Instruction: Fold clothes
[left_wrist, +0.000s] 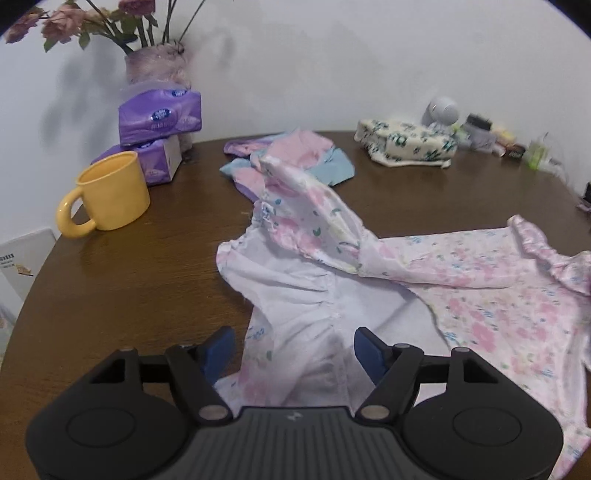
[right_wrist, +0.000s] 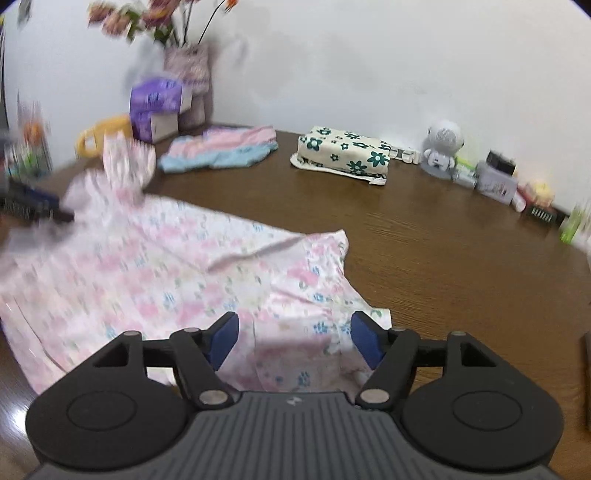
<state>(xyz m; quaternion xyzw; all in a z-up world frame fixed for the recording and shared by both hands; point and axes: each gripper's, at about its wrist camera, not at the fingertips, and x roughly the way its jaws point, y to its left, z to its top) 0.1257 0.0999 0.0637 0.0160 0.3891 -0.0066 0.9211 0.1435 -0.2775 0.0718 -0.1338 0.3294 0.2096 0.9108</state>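
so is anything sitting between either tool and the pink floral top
Nothing visible. The pink floral top already lies between the open fingers of the left tool and the right tool. The yellow mug stands off to the side.

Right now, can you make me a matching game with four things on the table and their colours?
Things:
1. mug
2. tissue packs
3. floral dress
4. little robot figure

Colours:
A. purple
B. grey and white
C. yellow
D. white with pink flowers

Pairs: 1-C, 2-A, 3-D, 4-B
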